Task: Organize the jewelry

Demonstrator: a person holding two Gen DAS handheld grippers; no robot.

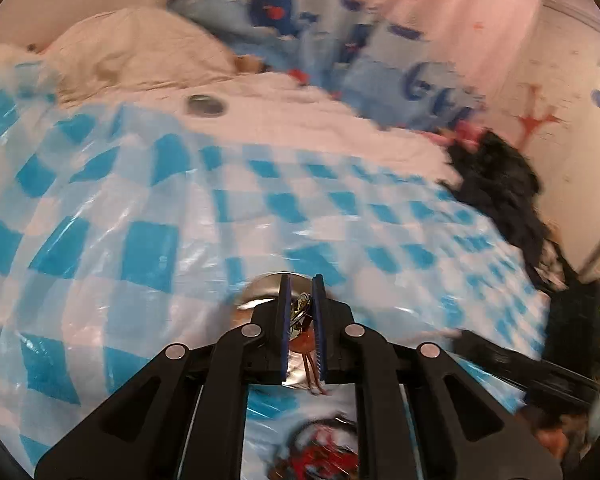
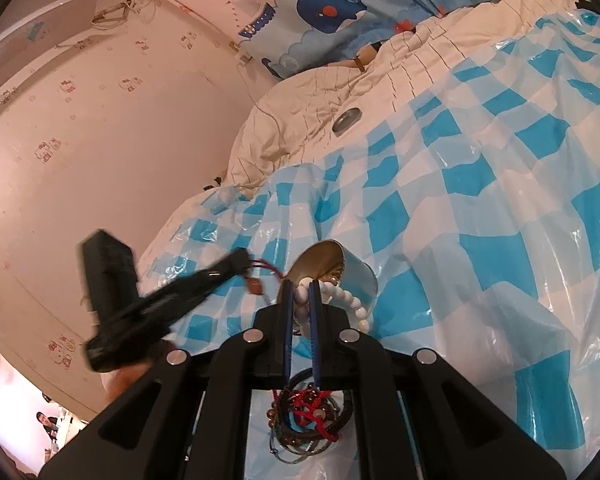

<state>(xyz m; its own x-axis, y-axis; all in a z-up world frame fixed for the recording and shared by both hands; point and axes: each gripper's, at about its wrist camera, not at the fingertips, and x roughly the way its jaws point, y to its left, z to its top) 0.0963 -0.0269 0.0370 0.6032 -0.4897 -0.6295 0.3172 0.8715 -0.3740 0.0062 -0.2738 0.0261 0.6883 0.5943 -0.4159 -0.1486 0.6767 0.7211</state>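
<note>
In the right wrist view my right gripper (image 2: 302,286) is shut on a white bead bracelet (image 2: 352,300), which hangs over the rim of an open silver tin (image 2: 360,272) on the blue-checked plastic sheet. To its left, blurred, is my left gripper (image 2: 240,260), with a red cord bracelet (image 2: 266,268) and its brown bead dangling from the tip. The left wrist view shows the left gripper (image 1: 301,280) closed narrowly on that corded piece (image 1: 304,338), with the tin (image 1: 260,292) just behind. A tangled pile of jewelry (image 2: 308,420) lies under the right gripper.
The tin's round lid (image 2: 346,120) rests on the white duvet (image 2: 308,92) further back. Dark clothing (image 1: 496,192) is heaped at the sheet's right edge beside a black device (image 1: 572,320). A whale-print curtain (image 2: 332,8) and a papered wall (image 2: 100,140) close the far side.
</note>
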